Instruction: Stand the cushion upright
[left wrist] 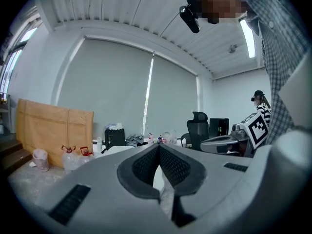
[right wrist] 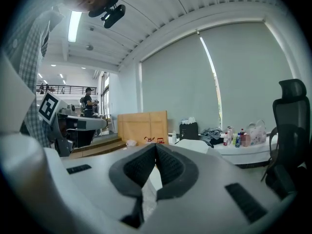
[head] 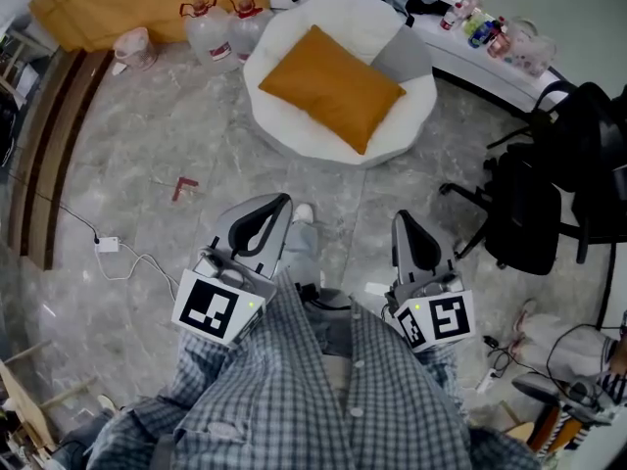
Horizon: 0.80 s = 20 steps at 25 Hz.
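An orange cushion [head: 333, 86] lies flat on a round white chair [head: 294, 140] up ahead, next to a grey cushion [head: 401, 57]. My left gripper [head: 281, 203] and right gripper [head: 402, 216] are held side by side over the floor, well short of the chair and pointing toward it. Both are shut with nothing between the pads. In the left gripper view the jaws [left wrist: 158, 146] meet at the tip, with the white chair [left wrist: 114, 150] low behind them. The right gripper view shows its jaws [right wrist: 156, 146] pressed together, with the chair [right wrist: 195, 143] beyond.
Two water jugs [head: 220, 27] and a cardboard sheet [head: 127, 3] stand behind the chair at the left. A white table with bottles [head: 490, 42] is at the back right, a black office chair [head: 544, 199] at the right. A cable and adapter [head: 108, 245] lie on the floor at the left.
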### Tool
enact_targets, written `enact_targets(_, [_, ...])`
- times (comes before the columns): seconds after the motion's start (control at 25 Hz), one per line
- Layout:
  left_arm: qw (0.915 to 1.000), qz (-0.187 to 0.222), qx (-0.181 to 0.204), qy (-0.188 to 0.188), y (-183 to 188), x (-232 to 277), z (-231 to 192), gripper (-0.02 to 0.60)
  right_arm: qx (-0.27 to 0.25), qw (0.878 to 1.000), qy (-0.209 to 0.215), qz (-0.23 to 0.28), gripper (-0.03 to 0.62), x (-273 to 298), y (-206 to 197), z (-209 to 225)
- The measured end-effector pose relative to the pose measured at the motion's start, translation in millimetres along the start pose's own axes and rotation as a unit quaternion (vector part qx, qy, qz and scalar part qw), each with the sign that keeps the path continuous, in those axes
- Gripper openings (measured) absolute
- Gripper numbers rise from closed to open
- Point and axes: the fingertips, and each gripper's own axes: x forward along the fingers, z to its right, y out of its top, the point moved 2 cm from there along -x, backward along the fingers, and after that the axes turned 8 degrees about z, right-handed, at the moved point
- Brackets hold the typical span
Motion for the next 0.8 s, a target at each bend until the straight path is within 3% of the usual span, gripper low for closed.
enact_targets(0.24, [0.9996,-0.002,-0.006,-0.029,-0.3,44.6,-15.0,0.005,0.008,0.999,-0.031,-0.006,0.006,21.9,-0.2,28.0])
enact_targets(0.8, [0.9979,-0.006,-0.021,-0.060,18.2,154.2,-89.2,0.005,0.003,0.998,-0.060,-0.022,0.005,116.8,22.1,80.8])
